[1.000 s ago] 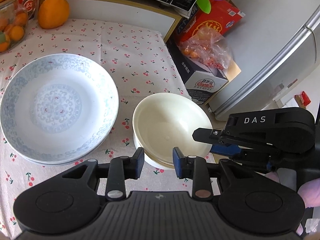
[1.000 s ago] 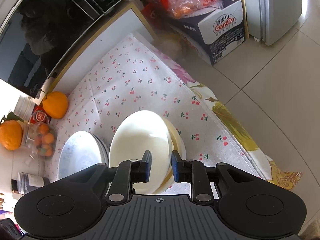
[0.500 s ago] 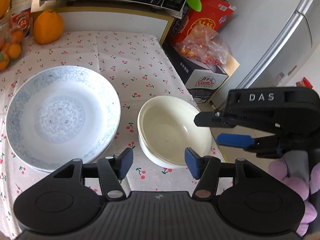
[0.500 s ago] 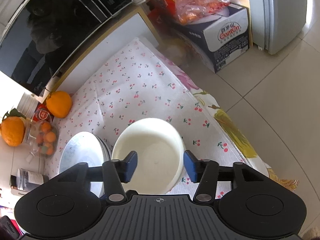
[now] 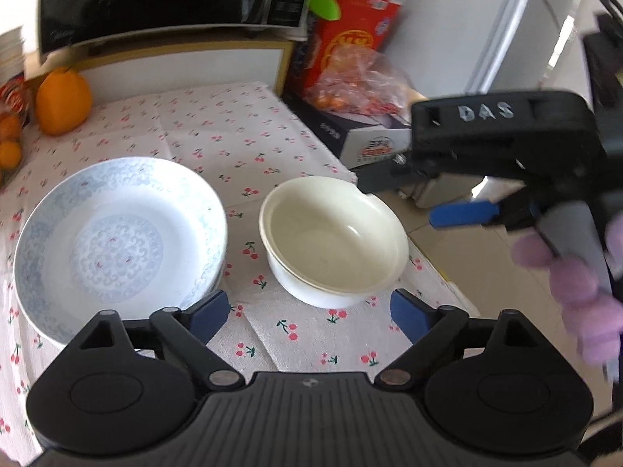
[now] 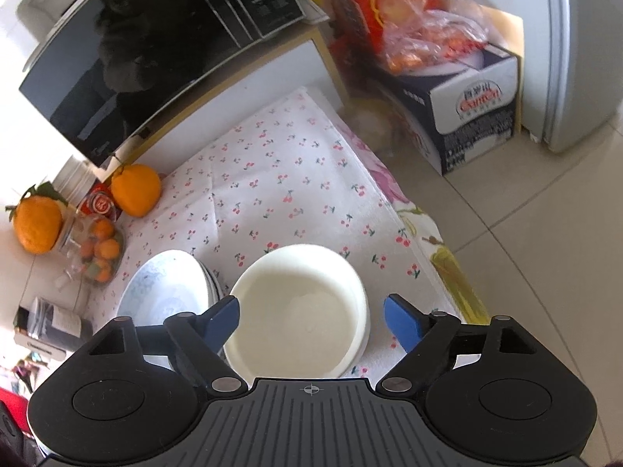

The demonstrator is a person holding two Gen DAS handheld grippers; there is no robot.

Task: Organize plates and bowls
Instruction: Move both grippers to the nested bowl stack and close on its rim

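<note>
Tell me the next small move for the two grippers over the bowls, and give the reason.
Probably draw both back. The left gripper and right gripper have just been opening and grip nothing; the cream bowls sit nested on the tablecloth beside the stacked plates.

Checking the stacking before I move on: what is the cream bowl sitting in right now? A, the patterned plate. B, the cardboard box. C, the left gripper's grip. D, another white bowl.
D: the cream bowl is nested in a white bowl whose wall shows beneath its rim.
</note>
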